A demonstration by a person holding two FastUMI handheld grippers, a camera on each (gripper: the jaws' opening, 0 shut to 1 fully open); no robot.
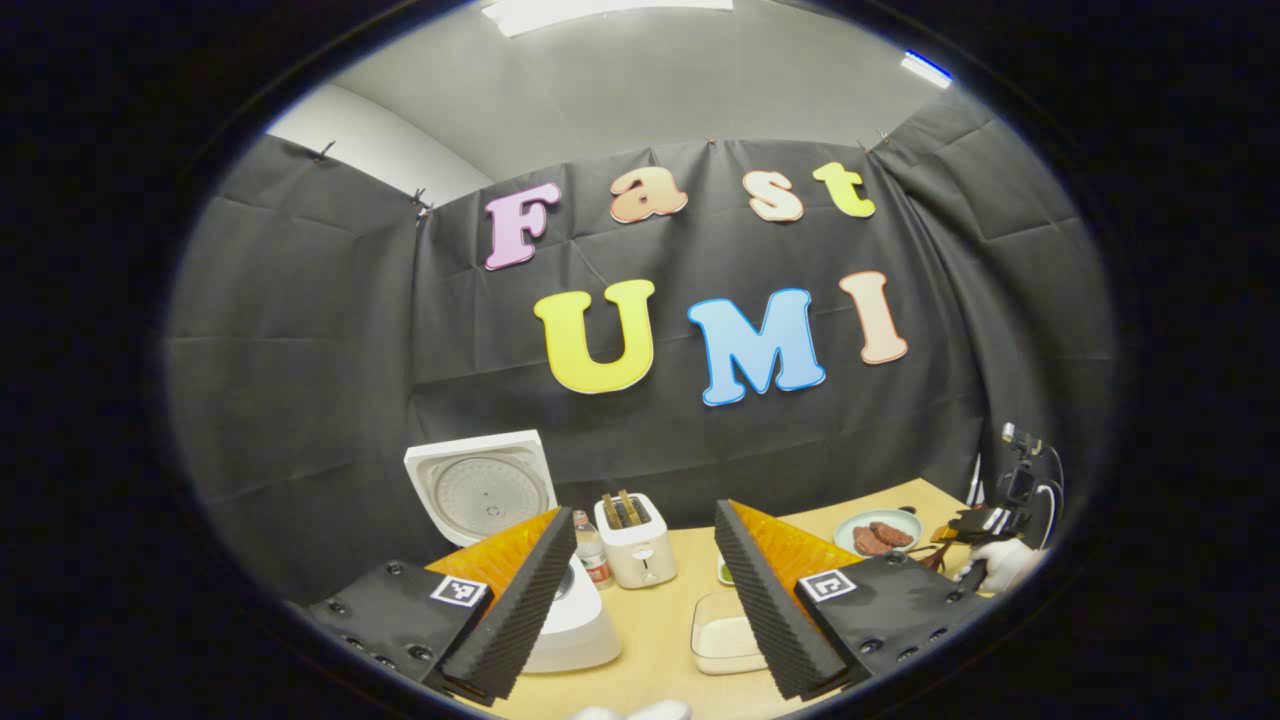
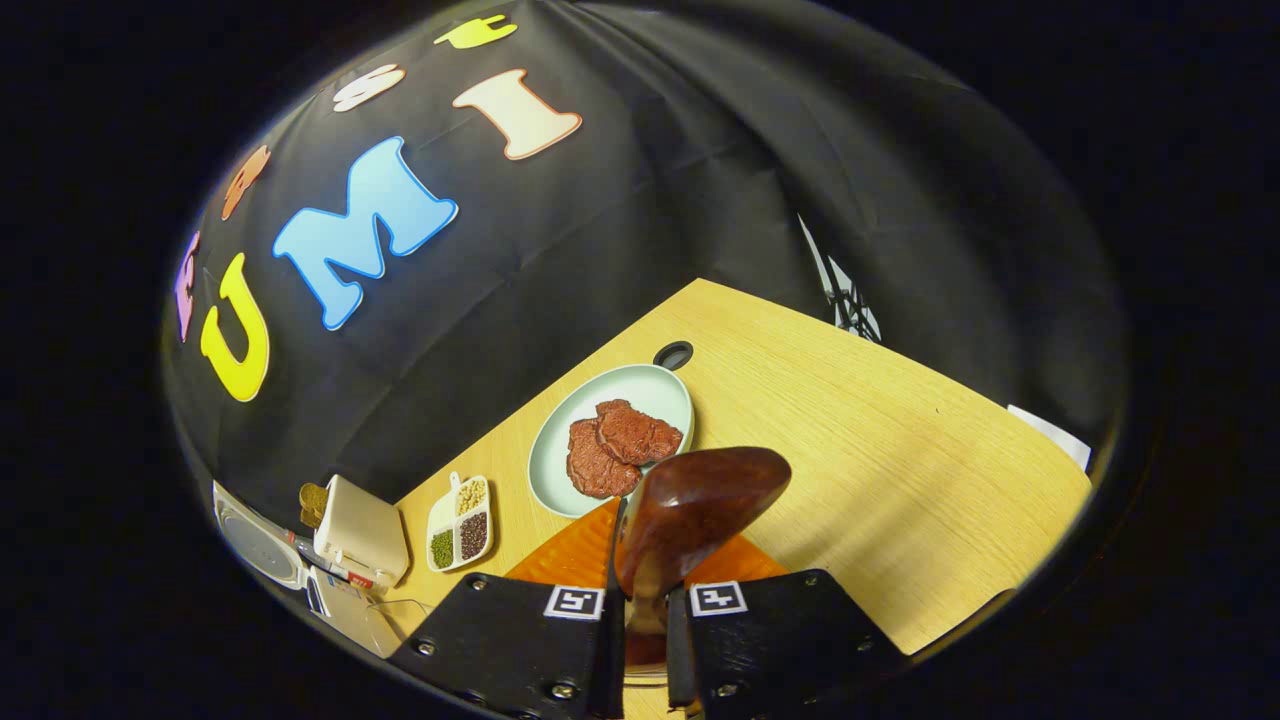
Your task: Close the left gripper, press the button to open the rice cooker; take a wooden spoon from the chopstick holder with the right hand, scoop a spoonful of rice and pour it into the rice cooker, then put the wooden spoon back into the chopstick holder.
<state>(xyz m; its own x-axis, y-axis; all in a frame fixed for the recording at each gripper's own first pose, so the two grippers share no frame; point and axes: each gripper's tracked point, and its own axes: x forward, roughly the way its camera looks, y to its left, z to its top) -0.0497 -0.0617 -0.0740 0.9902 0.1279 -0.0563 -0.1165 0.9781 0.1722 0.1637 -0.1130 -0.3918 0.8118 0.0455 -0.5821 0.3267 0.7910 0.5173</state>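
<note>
The white rice cooker (image 1: 585, 625) stands at the left of the table with its lid (image 1: 482, 488) raised upright. My left gripper (image 1: 646, 512) hangs open above the table, its fingers wide apart with nothing between them. A clear box of rice (image 1: 722, 638) lies between the fingers, low in the left gripper view. My right gripper (image 2: 645, 590) is shut on the handle of a dark wooden spoon (image 2: 700, 505), whose bowl points up and away over the table. In the left gripper view that gripper (image 1: 1005, 505) shows at the far right, held by a white-gloved hand (image 1: 1000, 562).
A white toaster (image 1: 636, 540) and a small bottle (image 1: 593, 552) stand beside the cooker. A pale plate with meat patties (image 2: 612, 432) lies ahead of the spoon, and a divided dish of beans (image 2: 458, 522) sits to its left. The wooden table (image 2: 880, 450) stretches to the right.
</note>
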